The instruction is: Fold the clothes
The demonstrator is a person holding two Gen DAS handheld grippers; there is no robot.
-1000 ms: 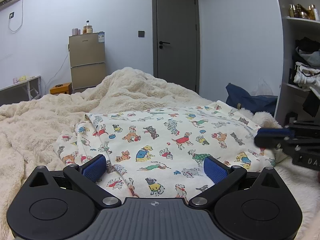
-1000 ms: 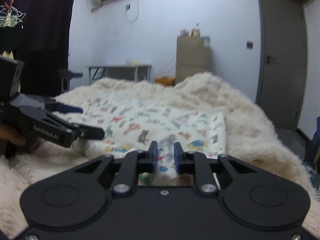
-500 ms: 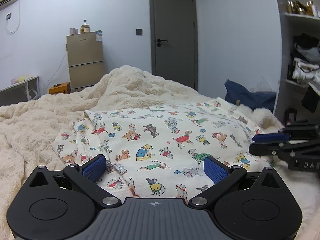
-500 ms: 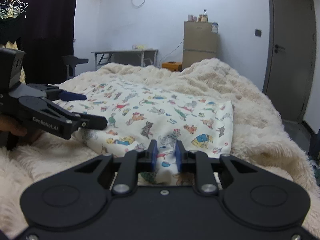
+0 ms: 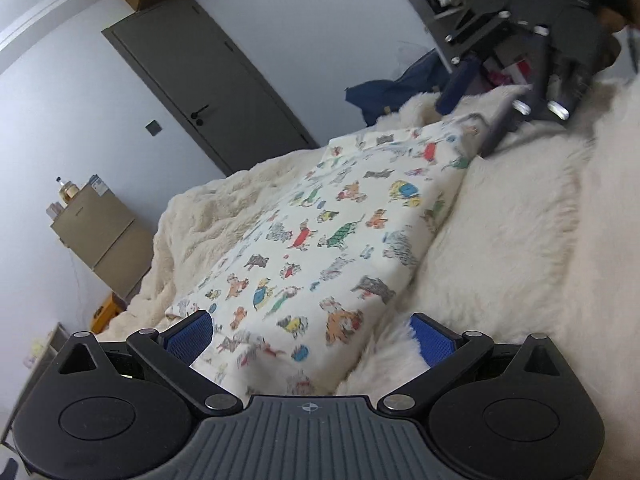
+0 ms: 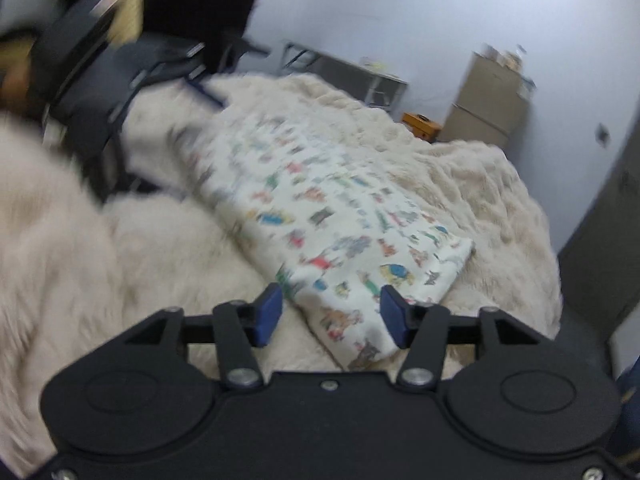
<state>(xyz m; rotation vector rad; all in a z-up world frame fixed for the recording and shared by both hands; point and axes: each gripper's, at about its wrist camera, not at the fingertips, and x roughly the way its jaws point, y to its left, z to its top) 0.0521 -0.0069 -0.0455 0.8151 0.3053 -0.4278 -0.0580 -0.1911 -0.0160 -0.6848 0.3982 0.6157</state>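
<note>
A cream garment printed with cartoon dogs (image 5: 340, 220) lies folded into a long strip on a fluffy cream blanket (image 5: 500, 240). My left gripper (image 5: 312, 338) is open, and one end of the strip lies between its blue pads without being pinched. At the other end, my right gripper (image 6: 331, 315) is opening its jaws. A corner of the garment (image 6: 340, 208) sits between those pads with a gap on each side. Each gripper also shows in the other's view: the right gripper (image 5: 472, 124) at the strip's far end, the left gripper (image 6: 160, 120) blurred at upper left.
The blanket (image 6: 120, 260) covers the whole bed. Beyond it stand a grey door (image 5: 208, 92), a tan cabinet (image 6: 492, 100), an orange box (image 6: 420, 122) and a desk (image 6: 352, 76). A navy bag (image 5: 392, 88) lies by shelves of clothes.
Both views have rolled sharply and the right one has blurred. The right gripper's jaws, nearly closed over the garment's edge before, have spread apart. The left jaws stay wide.
</note>
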